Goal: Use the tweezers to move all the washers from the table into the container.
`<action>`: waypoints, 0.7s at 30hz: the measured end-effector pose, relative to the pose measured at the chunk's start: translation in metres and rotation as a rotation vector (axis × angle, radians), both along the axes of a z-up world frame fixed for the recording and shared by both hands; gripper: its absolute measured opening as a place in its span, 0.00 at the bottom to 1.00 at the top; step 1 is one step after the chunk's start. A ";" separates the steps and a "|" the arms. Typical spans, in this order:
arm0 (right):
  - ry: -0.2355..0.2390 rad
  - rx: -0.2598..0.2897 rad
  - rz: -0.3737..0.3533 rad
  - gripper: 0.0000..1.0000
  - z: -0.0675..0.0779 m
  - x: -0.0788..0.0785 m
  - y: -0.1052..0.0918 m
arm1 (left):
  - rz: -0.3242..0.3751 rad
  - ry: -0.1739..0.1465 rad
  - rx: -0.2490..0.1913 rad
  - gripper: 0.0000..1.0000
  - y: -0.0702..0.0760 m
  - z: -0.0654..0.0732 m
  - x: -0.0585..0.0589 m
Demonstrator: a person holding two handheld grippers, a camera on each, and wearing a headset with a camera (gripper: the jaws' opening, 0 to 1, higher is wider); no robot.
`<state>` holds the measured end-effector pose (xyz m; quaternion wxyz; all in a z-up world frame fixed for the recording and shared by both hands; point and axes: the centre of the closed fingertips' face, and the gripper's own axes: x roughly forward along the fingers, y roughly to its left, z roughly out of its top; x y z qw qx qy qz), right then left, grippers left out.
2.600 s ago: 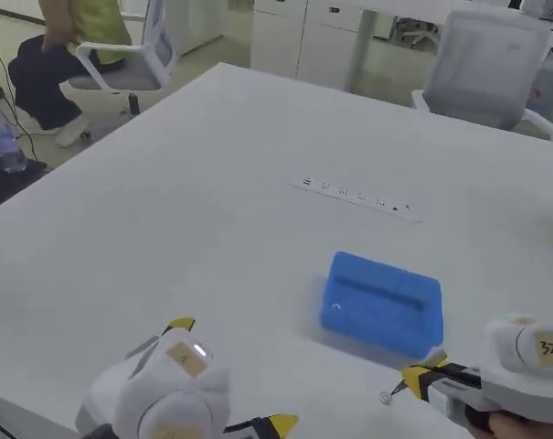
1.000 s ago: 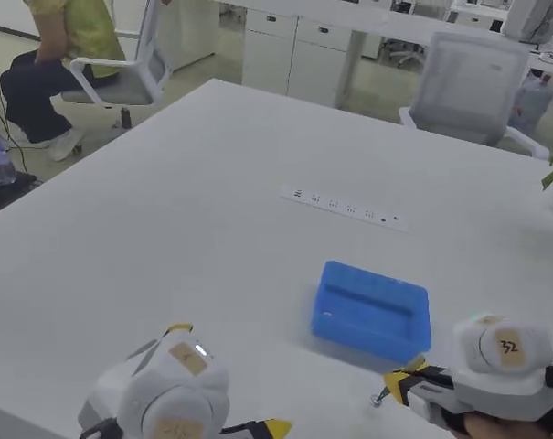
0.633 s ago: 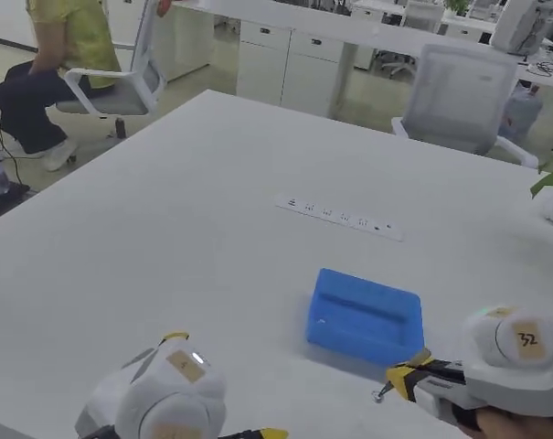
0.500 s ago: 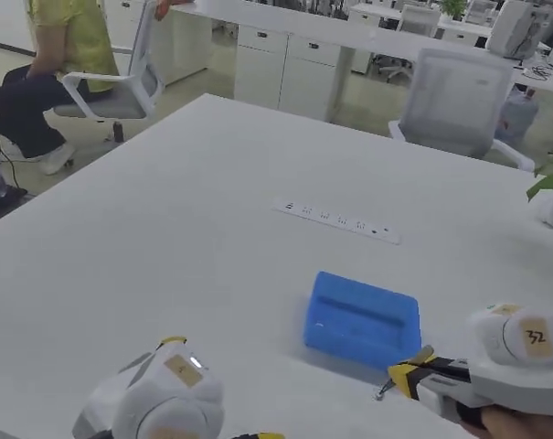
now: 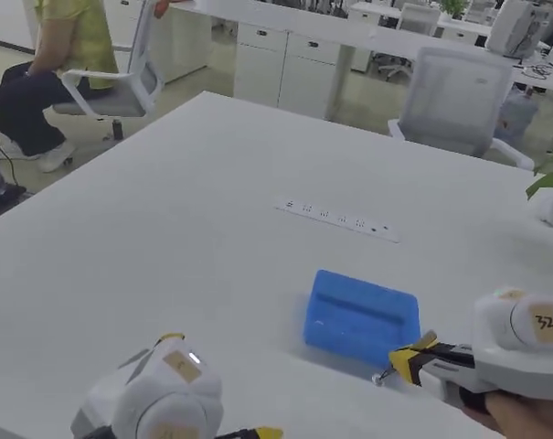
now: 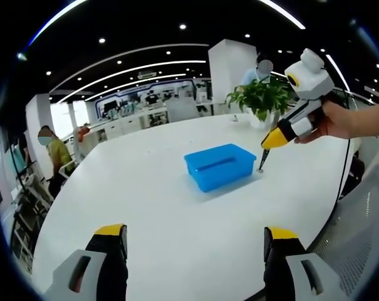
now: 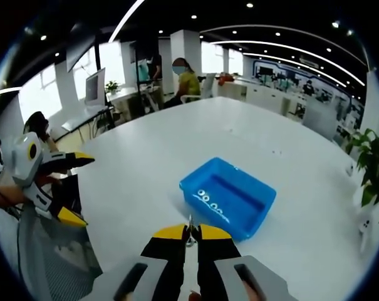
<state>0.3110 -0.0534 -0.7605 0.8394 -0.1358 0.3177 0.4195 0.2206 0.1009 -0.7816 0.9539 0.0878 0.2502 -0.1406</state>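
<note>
The blue rectangular container [image 5: 349, 340] sits lower right on the white table [image 5: 166, 229]; small silvery washers [image 7: 212, 200] line its near inner wall; the right gripper [image 7: 190, 233], pinched on thin tweezers [image 7: 190, 221], hovers just beside it; the left gripper [image 6: 195, 231] gapes wide.

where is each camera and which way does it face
Head view: on the headset, facing forward and down at the table; left gripper, right gripper and a hand show low.
Left gripper view: on the left gripper, facing along its open jaws toward the container.
Right gripper view: on the right gripper, facing along jaws shut on tweezers, over the container.
Both gripper views share the container.
</note>
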 end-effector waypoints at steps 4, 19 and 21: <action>-0.006 0.000 -0.002 0.02 0.001 0.005 0.000 | 0.002 0.000 0.003 0.92 0.000 0.000 0.000; -0.052 0.023 -0.018 0.02 0.015 0.039 0.006 | 0.002 0.028 0.022 0.92 0.001 -0.006 -0.001; -0.052 0.020 -0.026 0.02 0.014 0.044 0.005 | 0.002 0.033 0.024 0.92 0.001 -0.006 -0.002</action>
